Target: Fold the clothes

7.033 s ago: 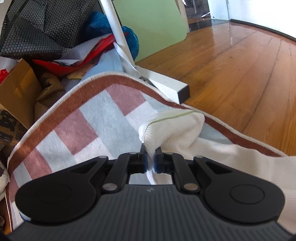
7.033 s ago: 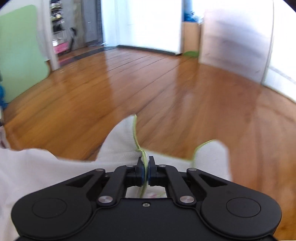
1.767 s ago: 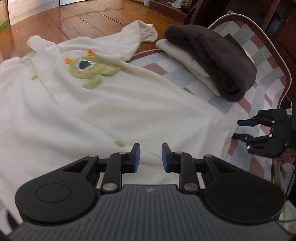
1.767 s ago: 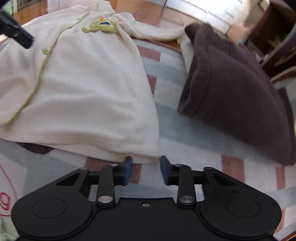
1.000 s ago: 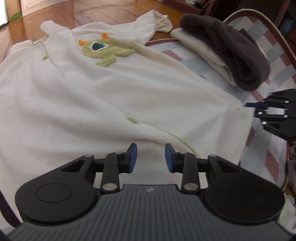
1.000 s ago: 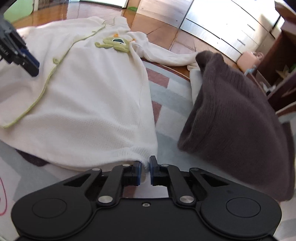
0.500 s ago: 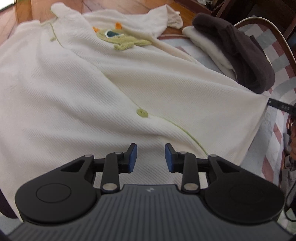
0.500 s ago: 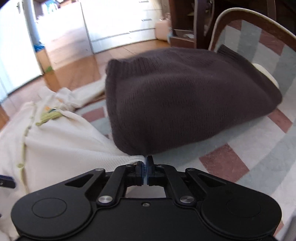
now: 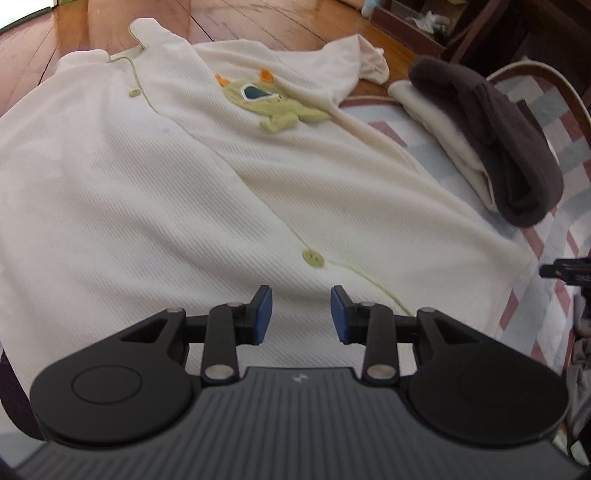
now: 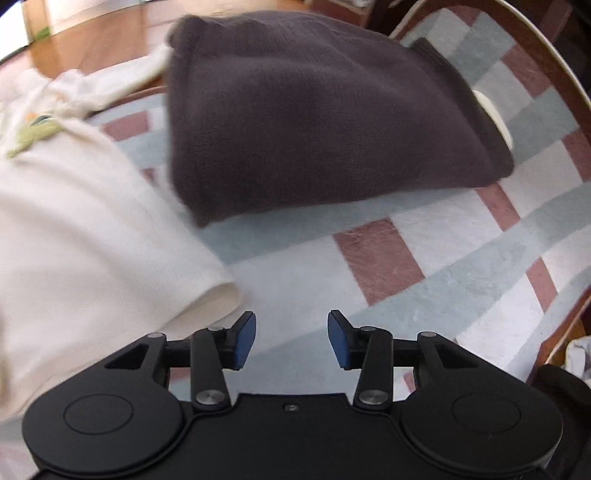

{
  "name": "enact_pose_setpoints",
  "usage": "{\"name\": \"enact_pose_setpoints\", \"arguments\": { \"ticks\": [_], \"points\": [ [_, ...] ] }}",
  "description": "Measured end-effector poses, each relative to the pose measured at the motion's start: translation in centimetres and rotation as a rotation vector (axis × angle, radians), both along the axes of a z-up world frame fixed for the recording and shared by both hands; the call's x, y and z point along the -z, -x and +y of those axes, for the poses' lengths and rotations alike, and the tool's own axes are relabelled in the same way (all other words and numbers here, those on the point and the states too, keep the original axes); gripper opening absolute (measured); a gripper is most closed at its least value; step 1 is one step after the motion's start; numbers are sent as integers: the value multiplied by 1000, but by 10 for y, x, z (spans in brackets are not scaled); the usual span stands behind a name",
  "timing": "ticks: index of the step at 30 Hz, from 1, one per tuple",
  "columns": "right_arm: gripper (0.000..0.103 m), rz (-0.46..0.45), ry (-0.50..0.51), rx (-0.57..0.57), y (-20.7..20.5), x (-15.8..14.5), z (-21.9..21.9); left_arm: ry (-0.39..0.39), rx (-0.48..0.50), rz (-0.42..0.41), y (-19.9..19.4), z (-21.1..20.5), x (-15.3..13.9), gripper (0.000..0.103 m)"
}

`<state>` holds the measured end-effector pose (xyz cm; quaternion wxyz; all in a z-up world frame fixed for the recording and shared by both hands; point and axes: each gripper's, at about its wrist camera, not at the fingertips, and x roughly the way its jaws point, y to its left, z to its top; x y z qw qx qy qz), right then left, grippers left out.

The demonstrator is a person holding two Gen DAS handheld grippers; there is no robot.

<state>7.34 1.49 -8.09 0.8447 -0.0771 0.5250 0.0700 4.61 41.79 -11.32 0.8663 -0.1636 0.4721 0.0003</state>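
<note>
Two garments showing: cream shirt (image 9: 207,192) lying spread flat, unfolded, across rug (image 10: 406,266) and floor; brown sweater (image 10: 314,122) sitting folded beside it. Left gripper (image 9: 301,308) and right gripper (image 10: 291,332) hovering, jaws wide, holding nothing.

I'm looking at a cream garment (image 9: 155,192) of ribbed, matt knit cloth, with a fuzzy green patch (image 9: 280,107). The dark brown sweater (image 10: 314,122) is showing a coarser matt knit, though blur is softening it. The checked rug (image 10: 424,258) is looking short-piled, perhaps towelling. The wooden floor (image 9: 229,18) is gleaming glossy.
</note>
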Motion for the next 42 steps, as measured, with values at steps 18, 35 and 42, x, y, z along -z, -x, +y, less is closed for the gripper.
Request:
{"name": "enact_pose_setpoints", "arguments": {
  "ticks": [18,35,42],
  "points": [
    [60,432,-442,-347,-258,-25,228,-62,-47,39,-205,141,-7,34],
    [2,-164,-188,-461,-306,1,314,-42,-101,-33,-265,194,26,36],
    [6,-44,-147,-410,-362,20,308,-92,-73,-27,-284,194,44,41]
  ]
}}
